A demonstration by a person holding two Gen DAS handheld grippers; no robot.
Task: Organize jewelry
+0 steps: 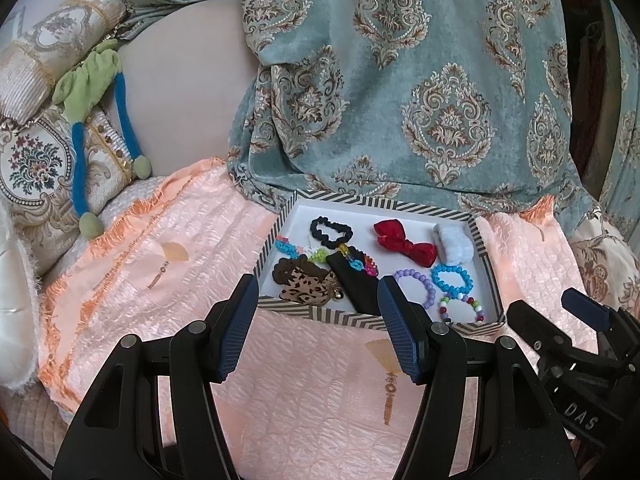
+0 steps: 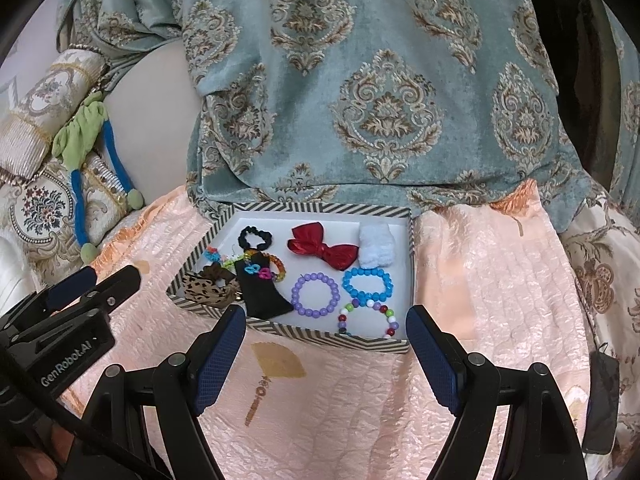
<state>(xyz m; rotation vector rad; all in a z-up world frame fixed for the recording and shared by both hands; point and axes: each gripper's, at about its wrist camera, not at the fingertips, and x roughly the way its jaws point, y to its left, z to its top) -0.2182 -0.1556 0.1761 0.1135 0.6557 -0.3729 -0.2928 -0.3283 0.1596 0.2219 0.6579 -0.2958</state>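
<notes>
Currently, both hand-held grippers hover above the peach quilted bedspread, short of the shallow striped-rim cardboard tray that holds the jewelry. The left gripper has its blue-padded jaws parted moderately, nothing between them; the right gripper stands wider, likewise empty.

Inside the tray lie a black scalloped hair tie, a red satin bow, a white fluffy scrunchie, a purple beaded bracelet, a blue beaded bracelet, a multicoloured beaded bracelet and a leopard-print bow.

A black flat card overlaps colourful chain links — their full extent is hidden. The left jaw pads cover the tray's near rim in the left wrist view. A teal damask fabric drapes behind the tray.
</notes>
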